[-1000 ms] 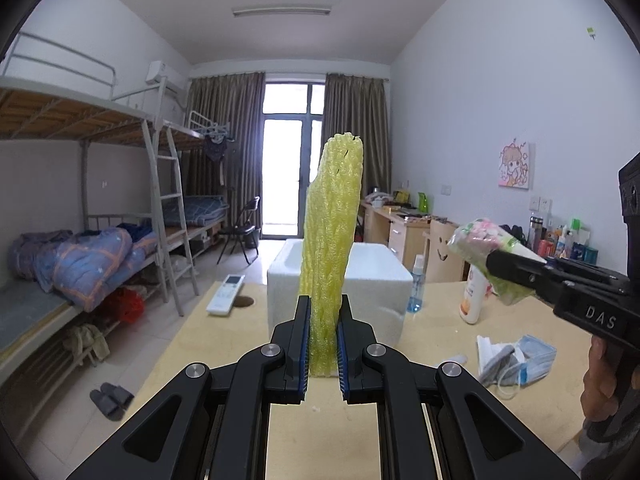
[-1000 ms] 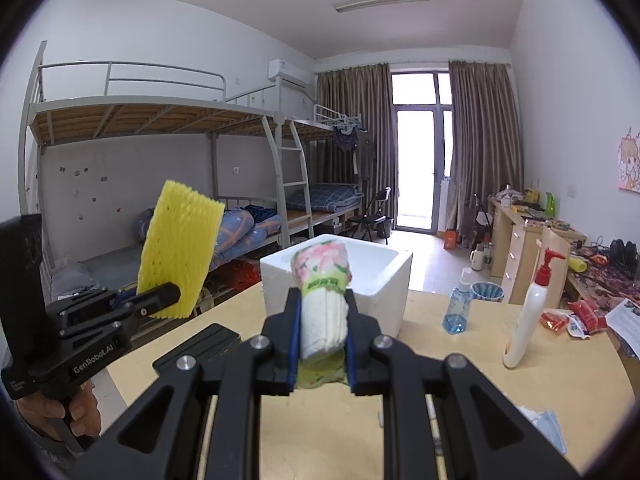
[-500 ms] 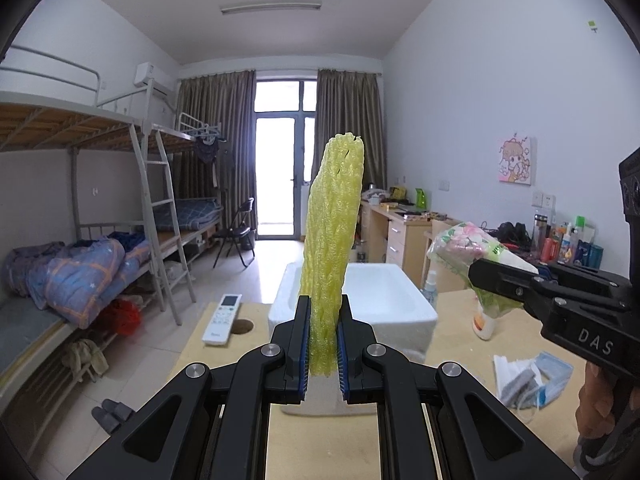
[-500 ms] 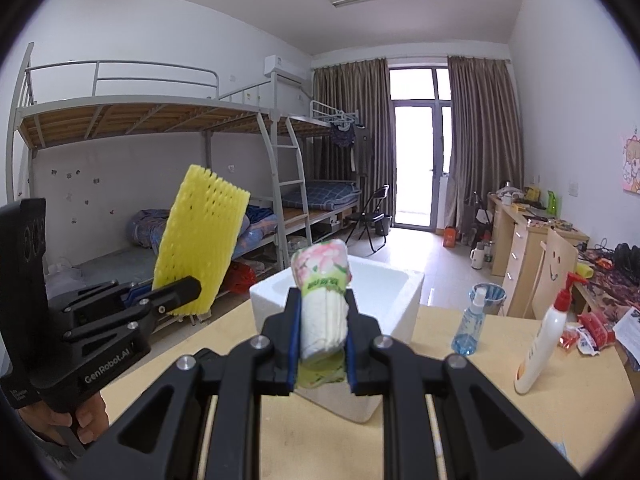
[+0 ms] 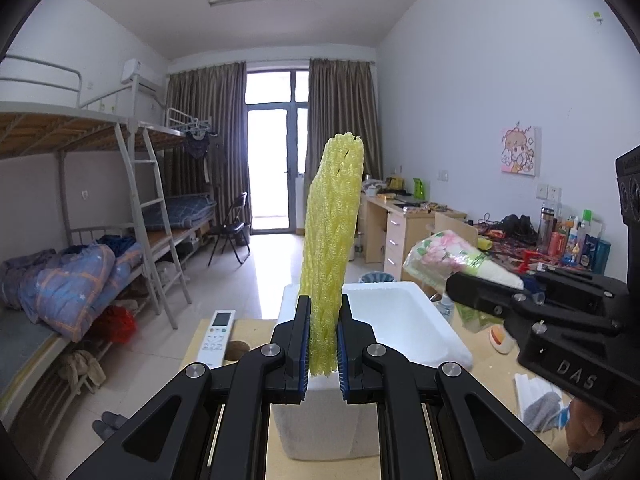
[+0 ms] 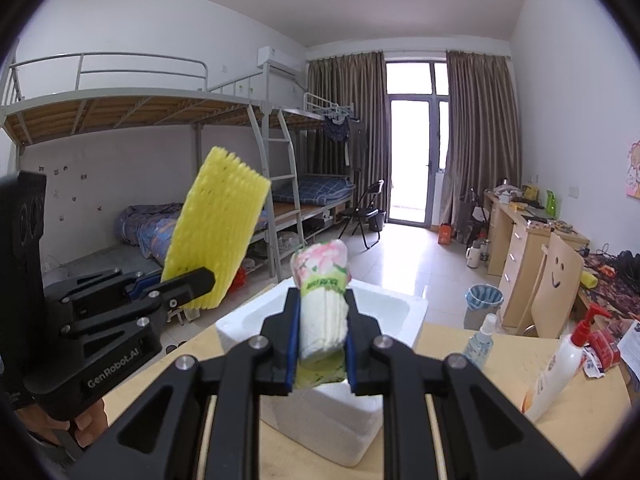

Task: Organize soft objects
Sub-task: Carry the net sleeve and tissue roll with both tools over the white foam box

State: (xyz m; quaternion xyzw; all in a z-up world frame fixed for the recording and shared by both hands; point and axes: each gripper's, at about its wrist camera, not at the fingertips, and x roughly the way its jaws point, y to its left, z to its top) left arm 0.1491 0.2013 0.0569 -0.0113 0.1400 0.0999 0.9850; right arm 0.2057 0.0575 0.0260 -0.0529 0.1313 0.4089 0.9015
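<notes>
My left gripper point(image 5: 323, 344) is shut on a yellow foam net sleeve point(image 5: 332, 240) that stands upright between the pads; from the right wrist the same sleeve point(image 6: 218, 226) shows at left. My right gripper point(image 6: 322, 346) is shut on a soft tissue pack point(image 6: 323, 304) with a pink flower wrapper, which appears at right in the left wrist view as the tissue pack point(image 5: 452, 258). Both grippers hover just in front of and above a white foam box point(image 5: 400, 320), whose open top point(image 6: 372, 312) faces up on the wooden table point(image 6: 480, 408).
On the table lie a white remote point(image 5: 218, 332), a small spray bottle point(image 6: 478, 340), a pump bottle point(image 6: 556, 368) and face masks point(image 5: 540, 400). Bunk beds point(image 6: 160, 168) line the left wall, desks point(image 5: 404, 232) the right. A hand point(image 6: 86, 420) holds the left gripper.
Both grippers have moved forward toward the foam box, which now looks larger and sits directly beneath them. Their grips on the sleeve and the tissue pack are unchanged.
</notes>
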